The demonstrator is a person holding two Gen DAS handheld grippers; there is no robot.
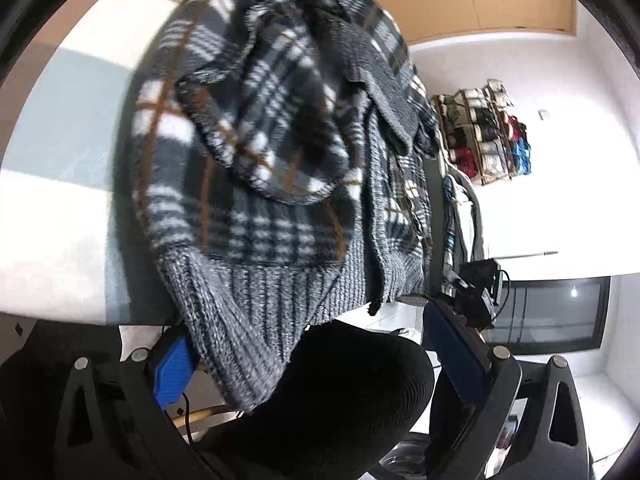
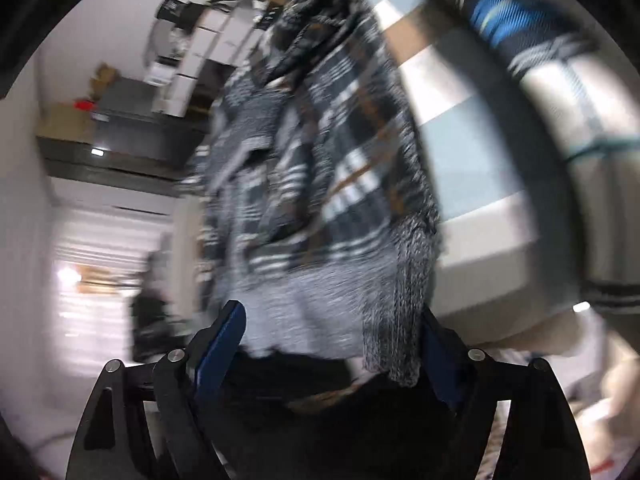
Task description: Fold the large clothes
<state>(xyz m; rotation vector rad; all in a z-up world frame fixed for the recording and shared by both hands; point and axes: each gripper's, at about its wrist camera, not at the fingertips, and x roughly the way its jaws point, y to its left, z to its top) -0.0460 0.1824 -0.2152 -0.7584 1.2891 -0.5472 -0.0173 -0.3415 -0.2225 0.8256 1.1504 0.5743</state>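
Observation:
A large plaid jacket in dark grey, white and brown, with grey ribbed knit hem and cuffs, lies bunched on a checked cloth of pale blue, white and tan. My left gripper is open, its blue pads wide apart, with the knit hem and a black fabric part between the jaws. In the right wrist view the same jacket is blurred. My right gripper is open, with the grey knit hem between its fingers.
A rack of rolled cloth stands by the white wall. A pile of other clothes lies beyond the jacket. A dark window is at lower right. Boxes and shelves show in the right wrist view. A striped blue garment is at top right.

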